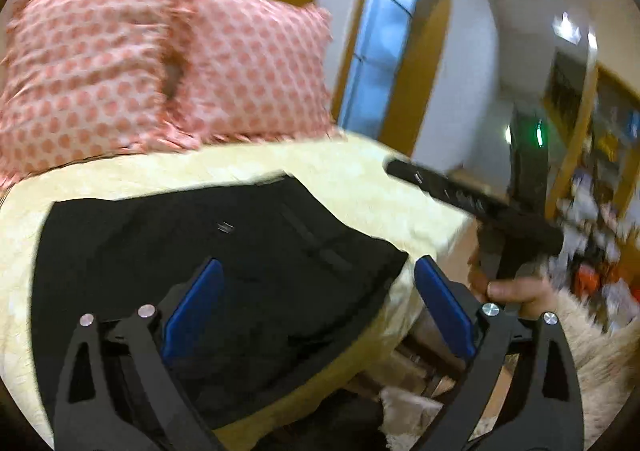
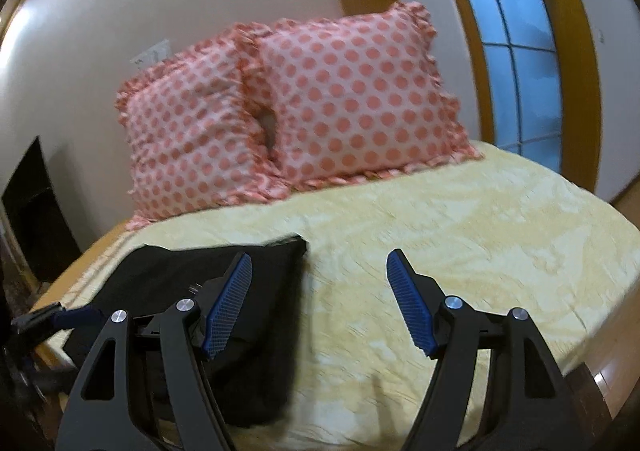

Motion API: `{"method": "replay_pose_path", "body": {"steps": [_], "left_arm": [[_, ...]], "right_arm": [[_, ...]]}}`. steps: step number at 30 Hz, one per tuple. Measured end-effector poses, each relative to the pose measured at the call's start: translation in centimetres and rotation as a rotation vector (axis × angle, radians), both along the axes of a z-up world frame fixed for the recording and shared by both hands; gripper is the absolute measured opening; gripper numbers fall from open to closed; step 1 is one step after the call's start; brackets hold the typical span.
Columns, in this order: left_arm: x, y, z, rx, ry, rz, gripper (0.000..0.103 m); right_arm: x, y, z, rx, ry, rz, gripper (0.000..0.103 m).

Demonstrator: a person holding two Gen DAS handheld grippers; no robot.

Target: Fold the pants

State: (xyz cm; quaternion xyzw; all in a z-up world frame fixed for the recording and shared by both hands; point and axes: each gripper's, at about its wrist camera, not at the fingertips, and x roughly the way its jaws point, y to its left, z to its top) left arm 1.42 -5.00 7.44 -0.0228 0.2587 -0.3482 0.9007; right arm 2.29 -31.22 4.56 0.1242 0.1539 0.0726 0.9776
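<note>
Left wrist view shows the left gripper (image 1: 316, 307) spread empty above folded black fabric pants (image 1: 208, 251) at lower centre, seemingly released, while the right gripper (image 2: 320, 303) gapes empty too.

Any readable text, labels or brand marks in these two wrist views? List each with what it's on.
None can be read.
black pants: small pale mark on the fabric, too blurred to read.
right gripper, body seen from the left wrist view: pale markings along its side, smeared by motion blur.
shelves at the far right: coloured items, any print too small and blurred.
polka-dot pillows: pattern only, no text.
</note>
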Motion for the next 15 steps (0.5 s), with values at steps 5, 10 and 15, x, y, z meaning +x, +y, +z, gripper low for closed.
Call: {"method": "replay_pose_path", "body": {"steps": [5, 10, 15], "left_arm": [[4.2, 3.9, -1.5, 0.088, 0.091, 0.317, 0.101], [5.7, 4.8, -3.7, 0.146, 0.17, 0.388, 0.101], [6.0, 7.0, -6.4, 0.124, 0.258, 0.404, 0.1]], "right_arm": [[1.5, 4.4, -0.4, -0.004, 0.054, 0.209, 0.072], [2.5, 7.6, -1.7, -0.045, 0.113, 0.297, 0.072], [4.6, 8.5, -5.6, -0.084, 0.309, 0.296, 0.072]]}}
